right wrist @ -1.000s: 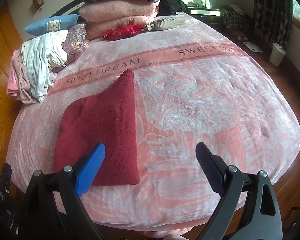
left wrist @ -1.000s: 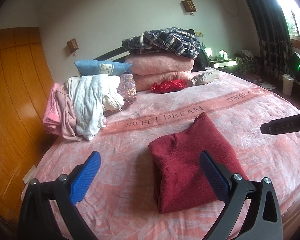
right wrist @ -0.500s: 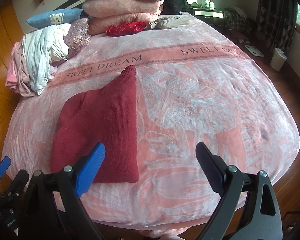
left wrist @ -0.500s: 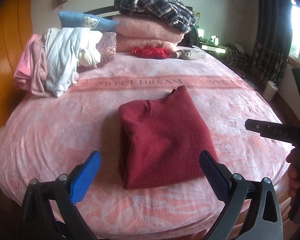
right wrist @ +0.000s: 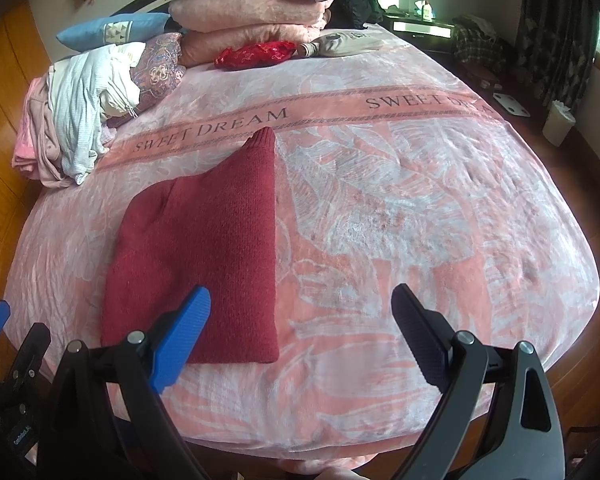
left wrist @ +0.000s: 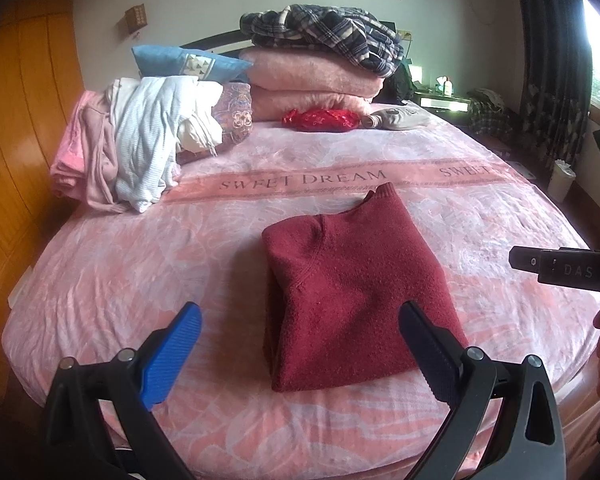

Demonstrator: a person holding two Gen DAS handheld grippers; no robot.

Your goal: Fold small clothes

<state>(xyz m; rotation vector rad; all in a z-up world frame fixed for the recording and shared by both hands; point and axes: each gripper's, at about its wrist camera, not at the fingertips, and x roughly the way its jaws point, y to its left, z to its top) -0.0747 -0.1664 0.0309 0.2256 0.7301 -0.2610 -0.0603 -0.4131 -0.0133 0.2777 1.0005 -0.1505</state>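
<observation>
Your left gripper (left wrist: pixel 300 344) hangs over the near edge of the pink bedspread (left wrist: pixel 140 272), fingers spread wide and holding nothing; your right gripper (right wrist: pixel 300 320) is likewise wide open and empty above the same edge. The folded dark red sweater (left wrist: pixel 348 296) lies flat on the bedspread just ahead of both, one sleeve tip reaching the "SWEET DREAM" band. A heap of unfolded clothes (left wrist: pixel 140 140) sits at the far left, well apart from it.

Black gripper frames, blue fingers (left wrist: pixel 171 354), silver screws
</observation>
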